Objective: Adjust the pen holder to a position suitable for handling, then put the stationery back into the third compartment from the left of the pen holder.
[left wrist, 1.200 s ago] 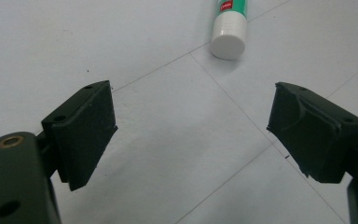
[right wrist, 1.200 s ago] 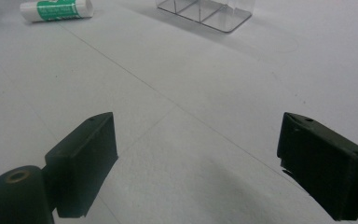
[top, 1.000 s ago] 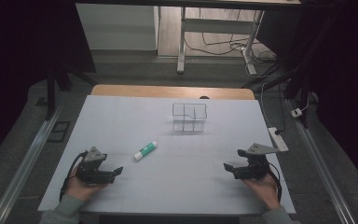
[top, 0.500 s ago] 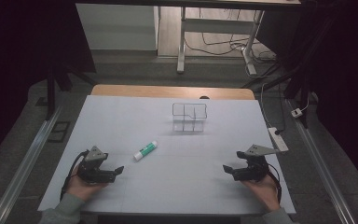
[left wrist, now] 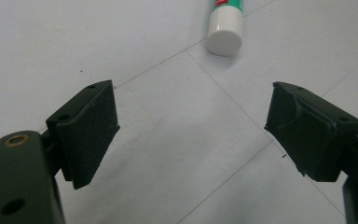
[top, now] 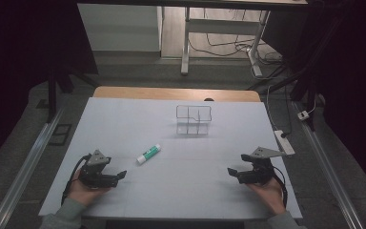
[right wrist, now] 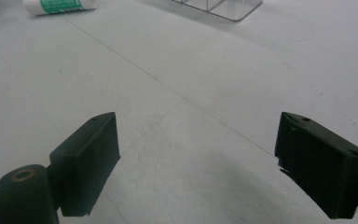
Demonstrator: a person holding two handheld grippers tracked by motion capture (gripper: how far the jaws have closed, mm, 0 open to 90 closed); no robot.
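I'm looking at the glue stick (top: 148,153): white tube, green label band, white cap. It's lying flat on the white table (top: 124,119), tilted diagonally, cap end pointing toward the left gripper (top: 119,175). In the left gripper view the cap (left wrist: 224,30) is sitting just ahead of the jaws, slightly right of centre, apart from both. I'm seeing a bit of red print on the label there, too cropped to read. In the right gripper view the label (right wrist: 60,5) is showing white lettering on green, too blurred to read. Clear wire-edged organizer (top: 194,119) is standing further back, well apart from the stick. Left gripper: jaws wide apart, holding nothing. Right gripper (top: 230,171): jaws wide apart, holding nothing.
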